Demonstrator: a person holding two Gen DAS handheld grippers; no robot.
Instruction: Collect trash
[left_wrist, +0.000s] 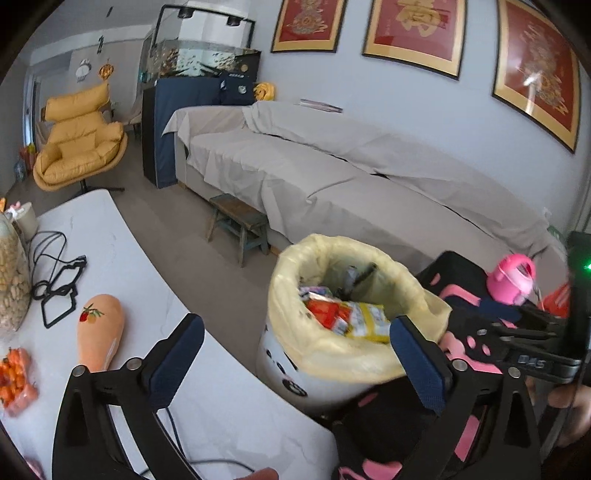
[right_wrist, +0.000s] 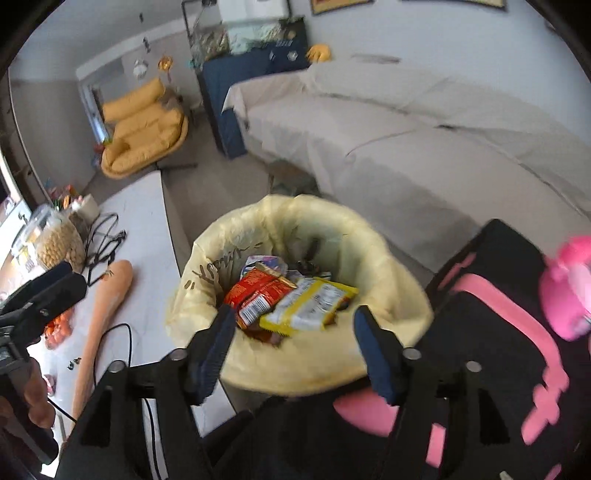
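A: Item one, nearest the lens: right gripper (right_wrist: 295, 328), black frame, flat dark-blue pads (right_wrist: 373, 350), jaws spread with nothing between them. It hangs over the mouth of the trash bin (right_wrist: 303, 373).

B: Bin details?

A: Round white bin, lined with a crinkled pale-yellow plastic bag (right_wrist: 369, 236) folded out over the rim. Inside: a glossy red wrapper (right_wrist: 258, 291) and a yellow wrapper (right_wrist: 314, 306) lying on top, with other crumpled packets beneath.

B: Item two?

A: Left gripper (left_wrist: 295, 339), same build, jaws spread wide and empty. One pad sits above the white table (left_wrist: 122, 258), the other just beside the bag's rim.

B: Table contents?

A: Smooth white top with a rounded corner. On it: a soft peach-coloured plush (left_wrist: 99, 332), a tangle of black cable (left_wrist: 55, 273), a clear jar of peanuts (left_wrist: 11, 280), and a bag of small orange fruit (left_wrist: 14, 376) at the near edge.

B: Surroundings?

A: The bin stands just off the table's edge. To its right, a black-and-pink backpack (right_wrist: 498, 332) touches the liner, with a pink bottle (left_wrist: 511, 278) on it. Beyond the bin lies open grey floor up to a cloth-draped sofa (left_wrist: 332, 166) and a small wooden stool (left_wrist: 236, 221).
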